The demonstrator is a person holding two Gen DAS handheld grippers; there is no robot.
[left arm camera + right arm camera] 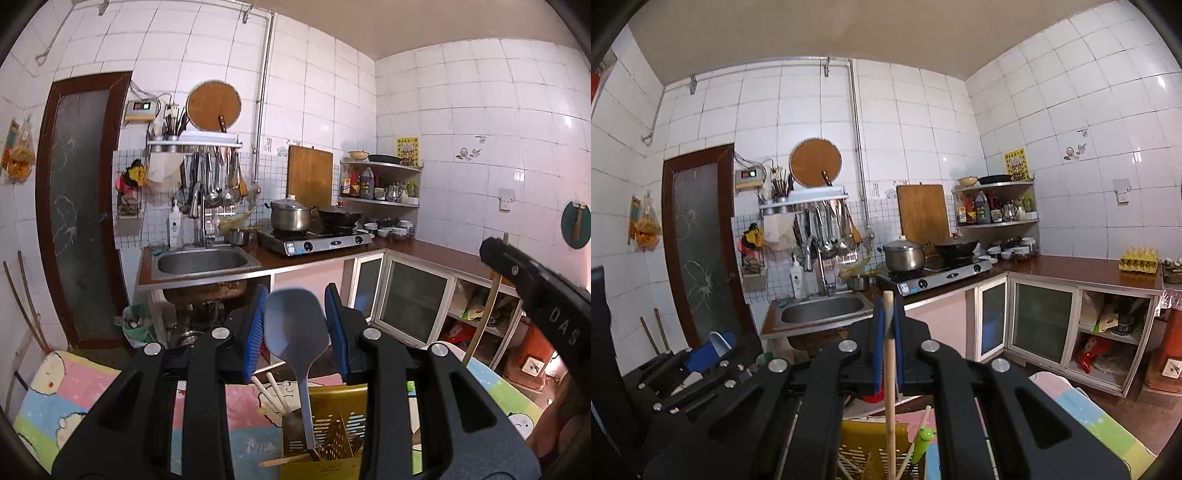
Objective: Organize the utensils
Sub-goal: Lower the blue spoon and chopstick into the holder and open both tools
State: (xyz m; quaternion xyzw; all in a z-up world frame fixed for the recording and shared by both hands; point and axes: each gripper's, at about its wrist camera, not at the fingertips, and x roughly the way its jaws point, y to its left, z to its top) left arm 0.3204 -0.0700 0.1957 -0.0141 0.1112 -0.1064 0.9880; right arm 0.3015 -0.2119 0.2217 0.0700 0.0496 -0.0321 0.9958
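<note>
A grey-blue silicone spoon stands upright in a yellow slotted utensil holder, its bowl between the blue pads of my left gripper. The pads stand apart on either side of the bowl, so the gripper is open. Several chopsticks lean in the holder. My right gripper is shut on a wooden stick that stands upright over the yellow holder. A green frog-topped utensil leans beside it. The right gripper's body shows at the right of the left wrist view.
The holder stands on a pastel cartoon-print mat. Behind are a sink, a gas stove with a pot and a wok, a corner shelf of bottles, cabinets and an egg carton.
</note>
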